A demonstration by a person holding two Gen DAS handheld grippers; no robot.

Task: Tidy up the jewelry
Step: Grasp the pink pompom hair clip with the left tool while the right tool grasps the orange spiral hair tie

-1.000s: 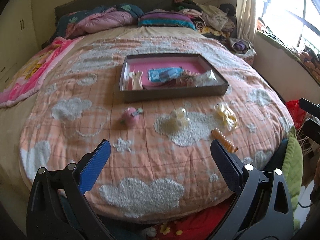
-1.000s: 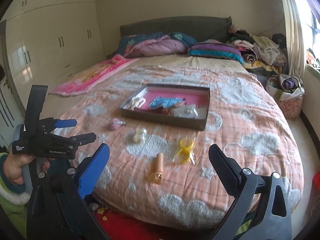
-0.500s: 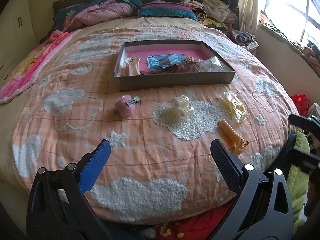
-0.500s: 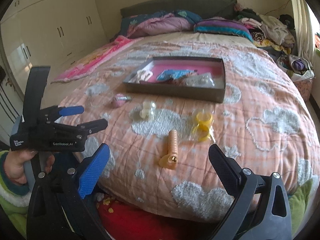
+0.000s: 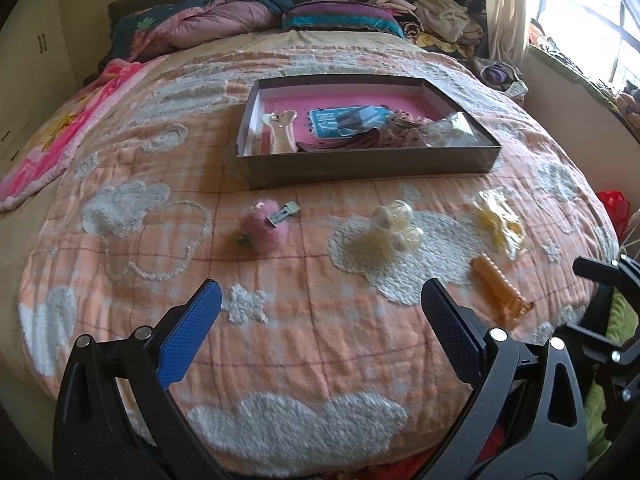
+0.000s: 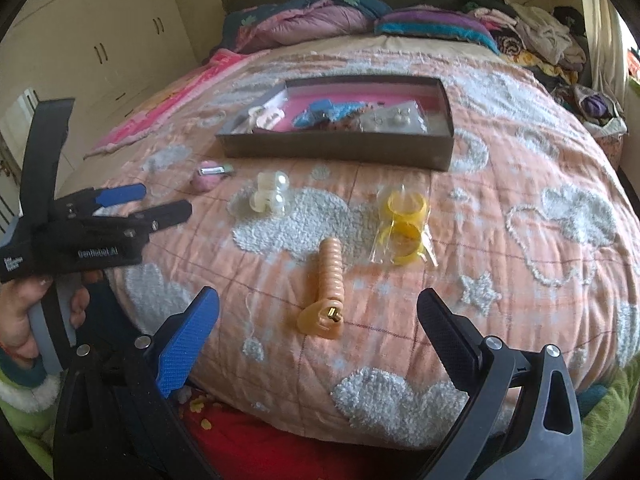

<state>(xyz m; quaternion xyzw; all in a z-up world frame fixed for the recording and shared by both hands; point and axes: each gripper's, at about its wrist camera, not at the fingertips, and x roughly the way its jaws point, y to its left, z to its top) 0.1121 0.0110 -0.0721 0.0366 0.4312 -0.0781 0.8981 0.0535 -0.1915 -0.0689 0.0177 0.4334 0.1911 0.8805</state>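
A grey box with a pink lining (image 5: 372, 168) (image 6: 340, 148) sits mid-bed and holds several jewelry items. In front of it lie a pink fuzzy hair clip (image 5: 266, 226) (image 6: 208, 178), a pale pearl clip (image 5: 394, 226) (image 6: 272, 196), a clear bag of yellow rings (image 5: 500, 222) (image 6: 404, 224) and an orange ribbed clip (image 5: 498, 294) (image 6: 330, 280). My left gripper (image 5: 320, 328) is open and empty above the bed's near edge. My right gripper (image 6: 318, 332) is open and empty, just short of the orange clip.
The bed carries a peach quilt with white clouds (image 5: 320, 340). Pillows and piled clothes (image 5: 340, 16) lie at the headboard. A pink blanket (image 5: 52, 132) lies at the left. White wardrobes (image 6: 100, 48) stand at the left, a window (image 5: 580, 40) at the right.
Both grippers have moved forward and lower towards the bed, so the items look larger. The right gripper has closed in on the orange clip. Both stay open.
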